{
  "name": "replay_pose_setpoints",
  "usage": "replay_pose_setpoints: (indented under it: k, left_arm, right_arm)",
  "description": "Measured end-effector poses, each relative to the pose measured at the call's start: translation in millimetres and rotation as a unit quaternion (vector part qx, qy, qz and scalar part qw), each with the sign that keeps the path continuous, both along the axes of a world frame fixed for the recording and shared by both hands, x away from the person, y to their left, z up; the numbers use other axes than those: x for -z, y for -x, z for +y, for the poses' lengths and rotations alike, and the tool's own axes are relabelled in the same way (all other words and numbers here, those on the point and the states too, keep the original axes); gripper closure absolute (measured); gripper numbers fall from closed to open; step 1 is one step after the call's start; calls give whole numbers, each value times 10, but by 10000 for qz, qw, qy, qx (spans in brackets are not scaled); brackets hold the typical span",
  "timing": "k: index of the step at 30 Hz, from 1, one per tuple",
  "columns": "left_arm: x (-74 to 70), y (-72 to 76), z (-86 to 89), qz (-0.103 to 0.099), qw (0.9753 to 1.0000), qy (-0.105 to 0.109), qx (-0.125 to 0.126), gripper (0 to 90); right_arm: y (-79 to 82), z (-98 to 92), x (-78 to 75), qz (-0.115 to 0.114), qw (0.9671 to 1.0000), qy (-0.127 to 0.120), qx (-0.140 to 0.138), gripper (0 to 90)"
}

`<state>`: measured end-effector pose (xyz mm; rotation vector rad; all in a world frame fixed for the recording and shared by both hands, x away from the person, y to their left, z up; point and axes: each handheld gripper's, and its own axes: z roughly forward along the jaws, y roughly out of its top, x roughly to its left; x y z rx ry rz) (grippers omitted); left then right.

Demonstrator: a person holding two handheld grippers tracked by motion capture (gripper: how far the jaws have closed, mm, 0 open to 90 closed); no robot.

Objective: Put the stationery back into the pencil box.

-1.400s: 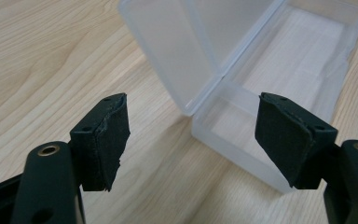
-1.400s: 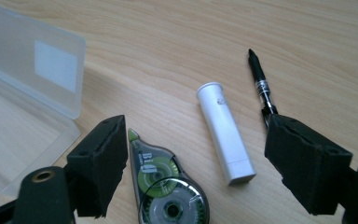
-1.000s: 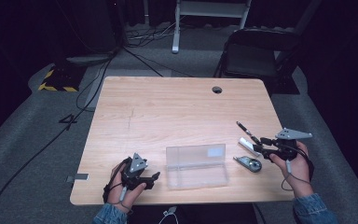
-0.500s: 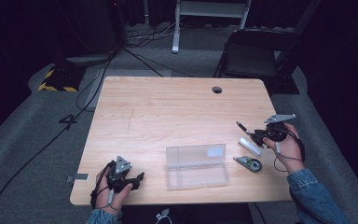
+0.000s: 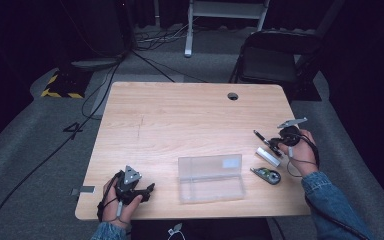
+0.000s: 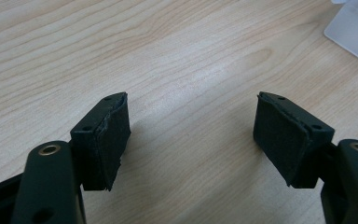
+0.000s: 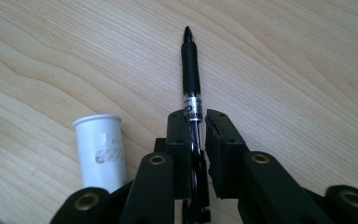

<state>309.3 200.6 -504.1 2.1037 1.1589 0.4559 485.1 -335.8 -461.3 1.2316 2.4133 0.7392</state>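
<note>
Now that the pen (image 7: 190, 70) sits clamped in the right tongs (image 7: 196, 122), no longer just approached, it lies low over the worktop (image 5: 180, 115) beside the white tube (image 7: 100, 149). Left tongs (image 6: 193, 130) gape empty; clear case (image 5: 210, 177) likely next.

A dark studio: black drapes, floor cables (image 5: 145, 42), lone wooden table (image 5: 180, 115)
</note>
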Motion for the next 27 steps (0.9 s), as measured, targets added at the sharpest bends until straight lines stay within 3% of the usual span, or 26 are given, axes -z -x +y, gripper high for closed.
replay_pose_setpoints:
  k: [16,27]
  left_arm:
    - [-1,-6,-3,12,10000,-8,-9,275]
    - [0,-4,-5,14,10000,-1,-17,275]
  right_arm:
    - [-79,107,61,8,9998,159,-124,833]
    - [-117,58,129,33,9997,259,-38,766]
